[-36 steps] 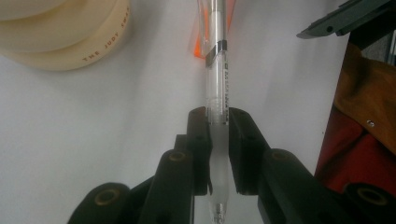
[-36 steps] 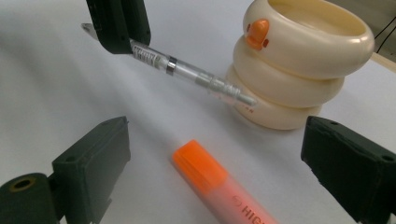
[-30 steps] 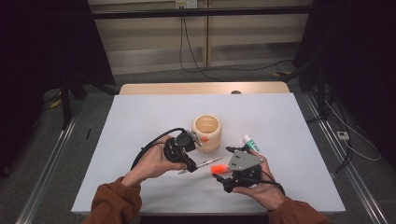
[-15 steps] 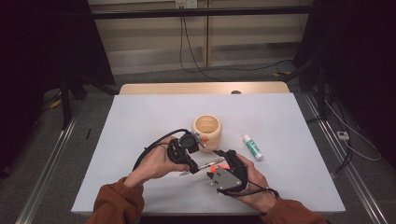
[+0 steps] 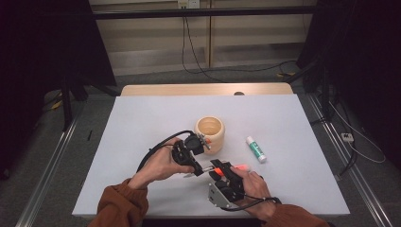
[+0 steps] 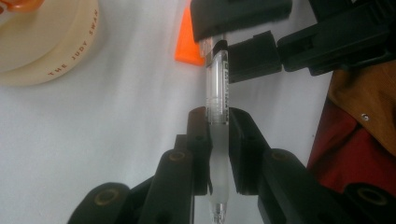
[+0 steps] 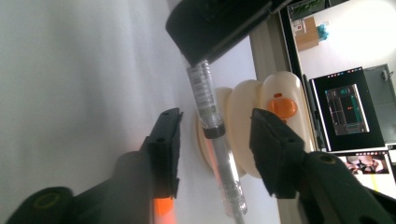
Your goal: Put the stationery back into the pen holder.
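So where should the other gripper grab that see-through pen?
Probably on the bare clear barrel of the pen, beyond the left gripper, which already clamps the frosted grip end. The right gripper straddles it, jaws either side, closing across the thin round body.

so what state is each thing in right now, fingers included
pen: clear, held off the table, no cap on it
left gripper: fingers shut on the pen
right gripper: fingers have just been closing, either side of the pen, not pressing yet
orange cap: lying on the table
wooden cup: upright
glue stick: lying flat, capped
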Tool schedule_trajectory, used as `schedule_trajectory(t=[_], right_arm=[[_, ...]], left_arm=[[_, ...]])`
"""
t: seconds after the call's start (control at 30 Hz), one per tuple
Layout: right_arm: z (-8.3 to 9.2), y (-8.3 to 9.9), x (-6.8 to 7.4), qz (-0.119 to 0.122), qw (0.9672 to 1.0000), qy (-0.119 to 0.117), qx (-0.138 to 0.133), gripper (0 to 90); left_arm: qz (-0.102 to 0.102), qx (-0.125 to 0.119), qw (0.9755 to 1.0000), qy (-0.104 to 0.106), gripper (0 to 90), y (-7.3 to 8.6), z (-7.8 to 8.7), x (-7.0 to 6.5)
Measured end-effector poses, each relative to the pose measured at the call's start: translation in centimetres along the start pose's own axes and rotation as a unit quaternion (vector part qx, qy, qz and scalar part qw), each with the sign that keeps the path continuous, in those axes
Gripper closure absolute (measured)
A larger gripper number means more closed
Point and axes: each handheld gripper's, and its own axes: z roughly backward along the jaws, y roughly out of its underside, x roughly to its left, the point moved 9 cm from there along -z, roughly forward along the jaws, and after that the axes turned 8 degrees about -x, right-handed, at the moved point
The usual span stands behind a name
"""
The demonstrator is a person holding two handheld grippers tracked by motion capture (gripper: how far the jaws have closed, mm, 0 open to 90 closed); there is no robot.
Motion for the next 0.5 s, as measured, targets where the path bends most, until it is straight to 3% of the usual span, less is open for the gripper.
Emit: schedule_trajectory(t=[0.1, 0.2, 0.4, 0.5], right_arm=[[-0.09, -0.07, 0.24, 0.006, 1.0, -0.003, -0.001, 60.9], [-0.06, -0.14, 0.24, 0.028, 0.9996, 0.001, 0.001, 66.5], [-0.09, -0.53, 0.45, 0.04, 0.9992, 0.002, -0.01, 71.0], [-0.1, -0.47, 0.64, 0.033, 0.9994, 0.001, -0.007, 75.9]], left_arm=[[0.002, -0.004, 1.0, 0.002, 79.7, -0.06, -0.08, -0.1], [0.001, -0.002, 1.0, 0.002, 79.7, -0.04, -0.16, -0.05], [0.003, -0.007, 1.0, 0.003, 79.7, -0.24, -0.47, -0.07], [0.007, -0.008, 0.9999, 0.005, 79.7, -0.27, -0.65, -0.2]])
